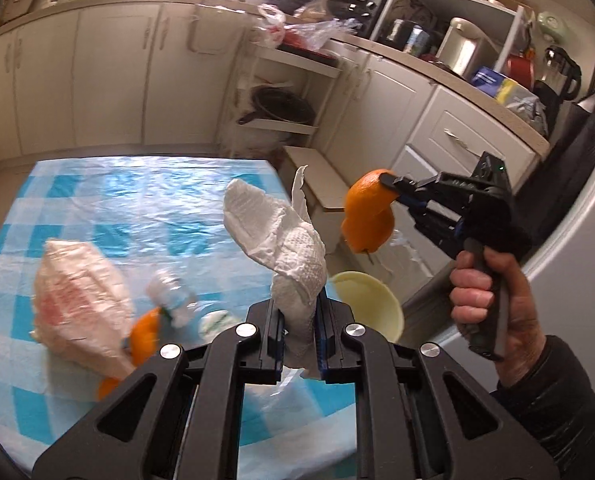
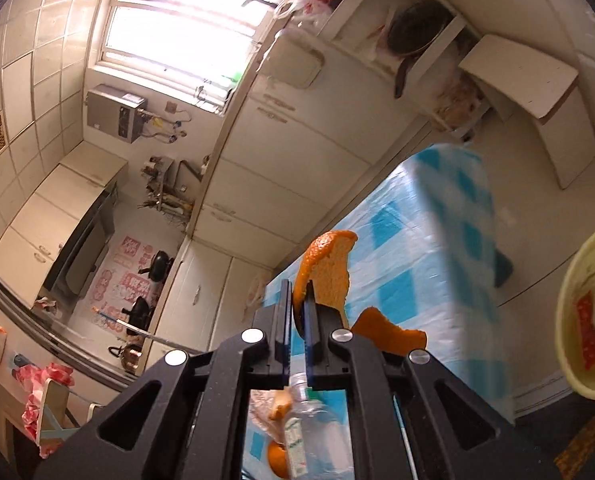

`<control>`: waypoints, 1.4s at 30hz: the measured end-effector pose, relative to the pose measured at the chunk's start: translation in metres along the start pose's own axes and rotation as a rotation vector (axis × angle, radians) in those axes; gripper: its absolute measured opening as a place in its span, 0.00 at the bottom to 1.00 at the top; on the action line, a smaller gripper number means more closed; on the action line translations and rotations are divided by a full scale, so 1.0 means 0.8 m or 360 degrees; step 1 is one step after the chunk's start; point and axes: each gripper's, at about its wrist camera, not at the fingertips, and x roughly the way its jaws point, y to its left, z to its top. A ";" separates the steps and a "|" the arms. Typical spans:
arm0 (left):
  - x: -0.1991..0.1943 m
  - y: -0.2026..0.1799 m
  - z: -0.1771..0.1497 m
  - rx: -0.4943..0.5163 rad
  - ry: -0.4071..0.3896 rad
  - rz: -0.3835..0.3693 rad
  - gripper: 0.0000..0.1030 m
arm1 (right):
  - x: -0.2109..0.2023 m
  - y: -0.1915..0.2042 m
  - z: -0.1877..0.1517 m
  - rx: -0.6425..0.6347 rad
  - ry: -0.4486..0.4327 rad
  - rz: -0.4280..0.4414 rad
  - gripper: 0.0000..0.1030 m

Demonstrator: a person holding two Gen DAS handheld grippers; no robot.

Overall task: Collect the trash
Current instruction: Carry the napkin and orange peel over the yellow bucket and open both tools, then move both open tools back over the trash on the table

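Both grippers are loaded and up off the table (image 1: pixel 97 208): the left gripper (image 1: pixel 299 336) is clamped on a crumpled paper towel (image 1: pixel 285 240), the right gripper (image 1: pixel 393 188) is pinching an orange peel (image 1: pixel 367 212). Looks like the carry-to-bin step. The yellow bin (image 1: pixel 371 304) sits just past the table's right edge, so next both need to swing over it and let go. A bottle (image 1: pixel 173 296), bag (image 1: pixel 81 300) and more peel (image 1: pixel 145 336) still sit near the front edge.

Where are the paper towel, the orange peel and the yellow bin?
paper towel (image 1: pixel 297 256), left wrist view, crumpled middle.
orange peel (image 2: pixel 329 276), right wrist view, pale inner side.
yellow bin (image 1: pixel 371 300), left wrist view, inner wall.
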 end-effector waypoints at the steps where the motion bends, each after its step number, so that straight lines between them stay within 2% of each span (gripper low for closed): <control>1: 0.011 -0.018 0.001 0.0007 0.0015 -0.0069 0.11 | -0.013 -0.015 0.005 0.0034 -0.0034 -0.0040 0.06; 8: 0.101 -0.109 0.003 -0.0010 0.0183 -0.0404 0.11 | -0.069 -0.097 0.033 0.0290 -0.0154 -0.0256 0.06; 12: 0.159 -0.133 0.006 -0.0051 0.0294 -0.0463 0.11 | -0.074 -0.127 0.041 0.0342 -0.0119 -0.0408 0.06; 18: 0.260 -0.148 0.000 -0.0149 0.0497 -0.0349 0.11 | -0.067 -0.173 0.048 0.0388 0.0002 -0.0627 0.11; 19: 0.277 -0.151 -0.001 -0.0164 0.0533 -0.0329 0.11 | -0.068 -0.181 0.048 0.0430 0.0008 -0.0641 0.23; 20: 0.294 -0.156 -0.004 -0.0172 0.0565 -0.0302 0.11 | -0.071 -0.188 0.049 0.0462 0.0005 -0.0651 0.30; 21: 0.310 -0.161 -0.006 -0.0166 0.0590 -0.0264 0.11 | -0.075 -0.193 0.050 0.0486 0.0005 -0.0672 0.45; 22: 0.326 -0.167 -0.008 -0.0156 0.0619 -0.0226 0.12 | -0.079 -0.196 0.050 0.0506 -0.0001 -0.0687 0.52; 24: 0.356 -0.177 -0.013 -0.0144 0.0677 -0.0178 0.11 | -0.091 -0.197 0.053 0.0528 -0.0039 -0.0673 0.54; 27: 0.391 -0.187 -0.026 -0.0130 0.0751 -0.0111 0.12 | -0.104 -0.194 0.057 0.0534 -0.0100 -0.0673 0.63; 30: 0.416 -0.193 -0.038 -0.0111 0.0823 -0.0062 0.12 | -0.110 -0.191 0.060 0.0543 -0.0133 -0.0637 0.64; 31: 0.427 -0.195 -0.042 -0.0103 0.0863 -0.0042 0.16 | -0.110 -0.190 0.061 0.0551 -0.0144 -0.0622 0.64; 33: 0.445 -0.196 -0.050 -0.0103 0.0923 0.0027 0.33 | -0.111 -0.184 0.063 0.0547 -0.0172 -0.0583 0.65; 34: 0.447 -0.195 -0.051 -0.0100 0.0938 0.0062 0.47 | -0.111 -0.181 0.065 0.0536 -0.0181 -0.0568 0.66; 35: 0.449 -0.195 -0.052 -0.0093 0.0941 0.0102 0.55 | -0.112 -0.176 0.066 0.0524 -0.0198 -0.0547 0.67; 38: 0.441 -0.195 -0.055 -0.0060 0.0939 0.0152 0.67 | -0.118 -0.162 0.071 0.0494 -0.0264 -0.0510 0.70; 42: 0.419 -0.194 -0.048 0.0006 0.0892 0.0185 0.75 | -0.124 -0.149 0.075 0.0497 -0.0352 -0.0483 0.73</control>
